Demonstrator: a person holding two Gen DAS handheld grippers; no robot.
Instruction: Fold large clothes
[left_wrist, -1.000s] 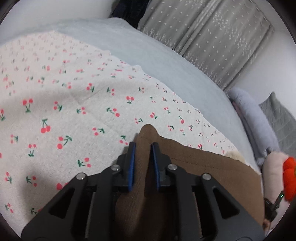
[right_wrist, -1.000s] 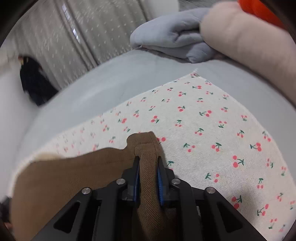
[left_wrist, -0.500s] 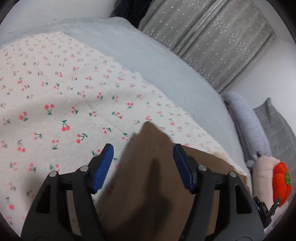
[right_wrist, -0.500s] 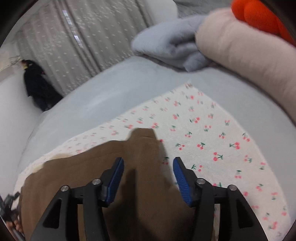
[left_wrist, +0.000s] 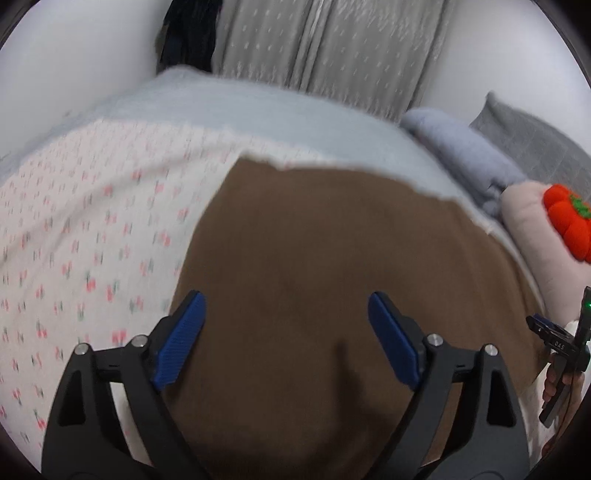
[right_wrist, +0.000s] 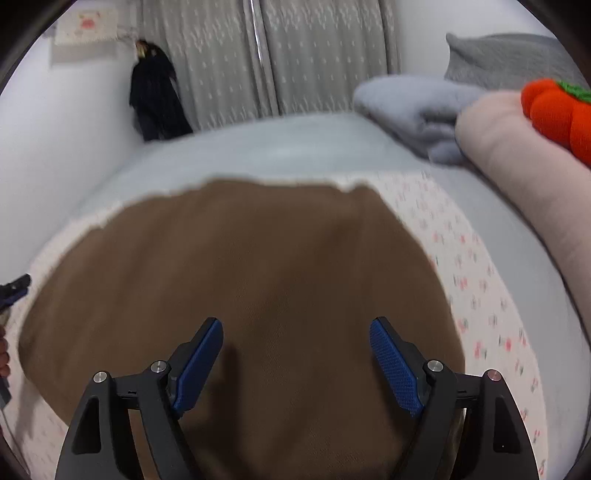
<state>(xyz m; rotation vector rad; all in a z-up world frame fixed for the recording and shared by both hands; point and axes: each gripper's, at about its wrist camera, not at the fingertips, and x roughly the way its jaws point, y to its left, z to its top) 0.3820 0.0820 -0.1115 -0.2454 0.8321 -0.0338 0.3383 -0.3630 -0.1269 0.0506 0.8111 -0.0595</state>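
Left gripper: fingers spread wide, nothing between the blue pads. Right gripper: same, spread wide, holding nothing. Both hang over the brown garment, which lies flat on the cherry-print blanket; whether the fingertips touch the cloth can't be told. Blanket sits on the pale blue bed cover, its fuzzy white edge showing just past the garment's far edge. No containers in view. At the bed's head end: folded grey-blue blanket, pink pillow with an orange plush on it, grey cushion. Grey curtain behind; dark clothing hangs on the wall. Both views motion-blurred.
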